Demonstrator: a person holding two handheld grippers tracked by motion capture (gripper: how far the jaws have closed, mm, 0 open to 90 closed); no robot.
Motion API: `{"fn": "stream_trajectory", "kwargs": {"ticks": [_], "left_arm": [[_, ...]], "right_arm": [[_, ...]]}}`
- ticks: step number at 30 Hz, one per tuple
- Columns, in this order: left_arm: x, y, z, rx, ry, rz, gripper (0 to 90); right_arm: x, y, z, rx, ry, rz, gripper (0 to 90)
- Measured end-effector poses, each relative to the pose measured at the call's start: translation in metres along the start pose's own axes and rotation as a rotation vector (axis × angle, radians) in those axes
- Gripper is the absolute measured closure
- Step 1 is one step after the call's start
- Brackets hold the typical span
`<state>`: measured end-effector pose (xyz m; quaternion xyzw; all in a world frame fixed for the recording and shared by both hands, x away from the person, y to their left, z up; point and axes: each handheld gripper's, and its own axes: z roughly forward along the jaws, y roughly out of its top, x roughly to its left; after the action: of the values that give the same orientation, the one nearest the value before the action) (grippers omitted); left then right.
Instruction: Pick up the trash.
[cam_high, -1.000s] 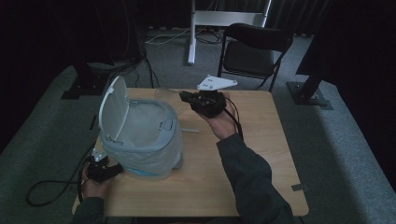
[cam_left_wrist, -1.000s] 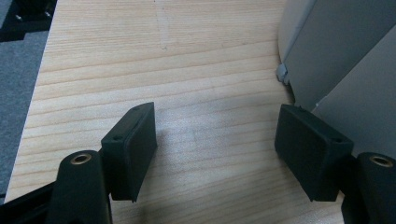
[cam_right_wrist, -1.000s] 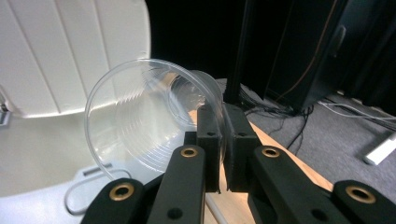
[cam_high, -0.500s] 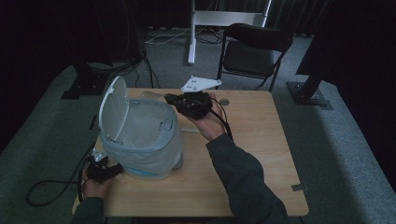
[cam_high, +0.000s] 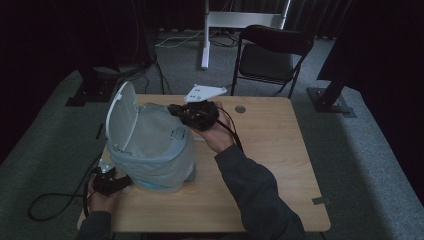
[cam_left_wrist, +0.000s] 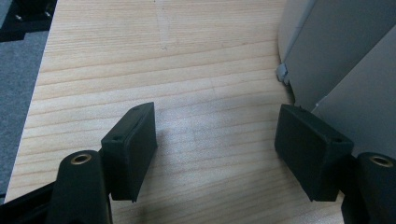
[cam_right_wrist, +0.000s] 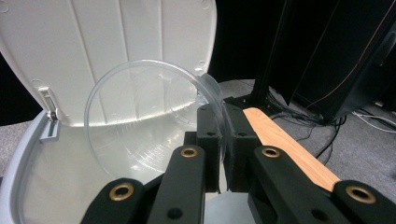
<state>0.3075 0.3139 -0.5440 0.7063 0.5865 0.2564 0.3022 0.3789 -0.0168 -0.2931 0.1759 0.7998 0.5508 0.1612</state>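
Observation:
A grey bin (cam_high: 150, 152) stands on the left part of the wooden table (cam_high: 265, 150), its white lid (cam_high: 121, 117) swung up and open. My right gripper (cam_high: 176, 110) reaches over the bin's right rim. In the right gripper view my right gripper (cam_right_wrist: 223, 140) is shut on the rim of a clear plastic cup (cam_right_wrist: 140, 126), which hangs on its side over the bin's mouth, in front of the raised lid (cam_right_wrist: 116, 46). My left gripper (cam_high: 112, 182) rests by the bin's near left corner. Its jaws stand open over bare wood in the left gripper view, where my left gripper (cam_left_wrist: 215, 149) has the bin's wall (cam_left_wrist: 336, 70) just right of it.
A black folding chair (cam_high: 275, 50) and a white stand (cam_high: 220, 20) are beyond the table's far edge. A small round grommet (cam_high: 240, 108) sits in the tabletop at the back. Cables trail on the grey carpet at left. Bare tabletop stretches to the right of the bin.
My right gripper has moved left with the clear cup, from mid-table to over the bin's opening. The left gripper has stayed put.

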Motion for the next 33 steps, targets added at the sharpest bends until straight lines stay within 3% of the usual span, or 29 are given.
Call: {"fn": "stream_trajectory", "kwargs": {"ticks": [4, 6, 8, 26, 33], "left_arm": [[0.000, 0.000, 0.000, 0.003, -0.001, 0.004, 30.0], [0.000, 0.000, 0.000, 0.000, 0.000, 0.000, 30.0], [0.000, 0.000, 0.000, 0.000, 0.000, 0.000, 30.0], [0.000, 0.000, 0.000, 0.003, 0.000, 0.004, 30.0], [0.000, 0.000, 0.000, 0.004, 0.000, 0.004, 30.0]], "right_arm": [[0.005, 0.001, 0.005, 0.010, 0.015, 0.010, 84.7], [0.007, 0.001, 0.012, 0.050, 0.071, 0.016, 65.4], [0.008, 0.000, 0.014, 0.057, 0.092, 0.018, 59.3], [-0.003, -0.007, 0.001, 0.037, 0.045, 0.030, 57.5], [-0.015, -0.015, -0.009, 0.040, -0.028, 0.028, 57.9]]}}
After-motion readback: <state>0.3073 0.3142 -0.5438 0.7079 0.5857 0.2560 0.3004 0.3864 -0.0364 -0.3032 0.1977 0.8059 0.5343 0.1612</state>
